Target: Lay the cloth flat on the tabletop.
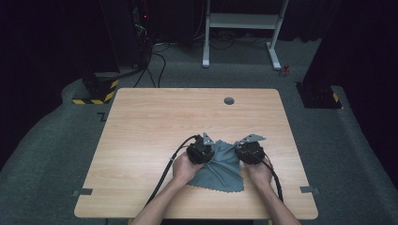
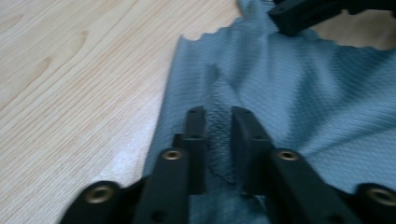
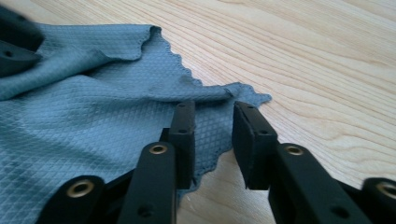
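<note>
High view: grey cloth [image 1: 220, 168] spread flat on the near centre of the wooden desk [image 1: 150, 122], scalloped near edge toward the person. Left gripper [image 1: 202, 149] set on the cloth's far left corner, right gripper [image 1: 248, 150] on its far right corner, each held in one hand. Cables trailing from both grippers toward the near edge of the desk. Round hole [image 1: 229, 101] in the desk near its far edge. White frame [image 1: 241, 28] standing on the floor beyond the desk.

Left gripper view: jaws slightly spread, lowered onto the cloth [image 2: 289, 93], with a raised fold of fabric standing in the narrow gap between them. Contact of the jaw faces with the fold not discernible. Bare desk [image 2: 70, 84] to the left of the cloth edge. Tip of the right gripper [image 2: 303, 14] at the far right, touching the cloth.

Right gripper view: jaws spread, straddling the corner of the cloth [image 3: 93, 107]. Left jaw over the fabric, right jaw over bare desk [image 3: 327, 70] just beside the corner. Corner edge lifted and curled. Part of the left gripper [image 3: 14, 42] at the far left, on the cloth.
</note>
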Tool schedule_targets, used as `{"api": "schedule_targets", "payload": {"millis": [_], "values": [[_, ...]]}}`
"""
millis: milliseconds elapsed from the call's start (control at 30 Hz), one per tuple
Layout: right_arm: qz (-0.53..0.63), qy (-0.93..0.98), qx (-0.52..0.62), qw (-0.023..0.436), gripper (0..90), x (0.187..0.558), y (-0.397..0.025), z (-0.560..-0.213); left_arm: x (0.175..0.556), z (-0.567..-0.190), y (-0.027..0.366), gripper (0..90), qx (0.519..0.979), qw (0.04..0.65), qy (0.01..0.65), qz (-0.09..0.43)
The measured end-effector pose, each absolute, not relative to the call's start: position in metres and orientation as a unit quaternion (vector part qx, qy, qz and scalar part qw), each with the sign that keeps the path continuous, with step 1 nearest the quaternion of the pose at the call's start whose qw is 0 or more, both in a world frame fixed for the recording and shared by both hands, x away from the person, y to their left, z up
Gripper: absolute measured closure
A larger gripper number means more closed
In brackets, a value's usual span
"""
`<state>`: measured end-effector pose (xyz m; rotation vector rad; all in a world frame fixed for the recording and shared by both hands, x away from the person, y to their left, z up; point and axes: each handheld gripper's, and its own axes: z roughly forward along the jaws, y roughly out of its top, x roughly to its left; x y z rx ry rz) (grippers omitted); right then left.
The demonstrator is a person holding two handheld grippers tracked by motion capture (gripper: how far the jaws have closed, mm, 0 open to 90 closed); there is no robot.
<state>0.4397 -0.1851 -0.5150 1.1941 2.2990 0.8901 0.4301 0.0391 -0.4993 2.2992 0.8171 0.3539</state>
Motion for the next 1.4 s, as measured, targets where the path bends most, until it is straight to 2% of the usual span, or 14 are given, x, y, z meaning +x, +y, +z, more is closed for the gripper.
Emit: {"api": "schedule_targets", "payload": {"millis": [100, 467, 667, 833, 1000, 1167, 1233, 1400], "values": [[0.325, 0.815, 0.437, 0.201, 67.5, 0.44, -0.191, -0.514, 0.43, -0.498, 0.039, 89.8, 0.881, 0.333, 0.308, 0.132], [0.327, 0.811, 0.451, 0.181, 64.9, 0.446, -0.198, -0.515, 0.433, -0.48, 0.06, 90.0, 0.857, 0.377, 0.331, 0.117], [0.325, 0.81, 0.454, 0.18, 65.0, 0.448, -0.196, -0.515, 0.427, -0.492, 0.048, 69.9, 0.874, 0.342, 0.329, 0.106], [0.325, 0.811, 0.452, 0.181, 65.2, 0.447, -0.196, -0.515, 0.429, -0.504, 0.045, 64.6, 0.87, 0.326, 0.353, 0.11], [0.324, 0.814, 0.446, 0.181, 70.5, 0.447, -0.195, -0.515, 0.427, -0.506, 0.043, 70.7, 0.872, 0.325, 0.349, 0.109], [0.326, 0.821, 0.437, 0.17, 84.8, 0.447, -0.193, -0.514, 0.428, -0.505, 0.044, 84.1, 0.871, 0.334, 0.348, 0.095], [0.324, 0.824, 0.433, 0.166, 88.2, 0.447, -0.192, -0.514, 0.427, -0.503, 0.046, 85.9, 0.872, 0.333, 0.342, 0.104], [0.32, 0.827, 0.43, 0.17, 89.5, 0.447, -0.191, -0.513, 0.429, -0.491, 0.059, 86.5, 0.862, 0.348, 0.35, 0.117]]}}
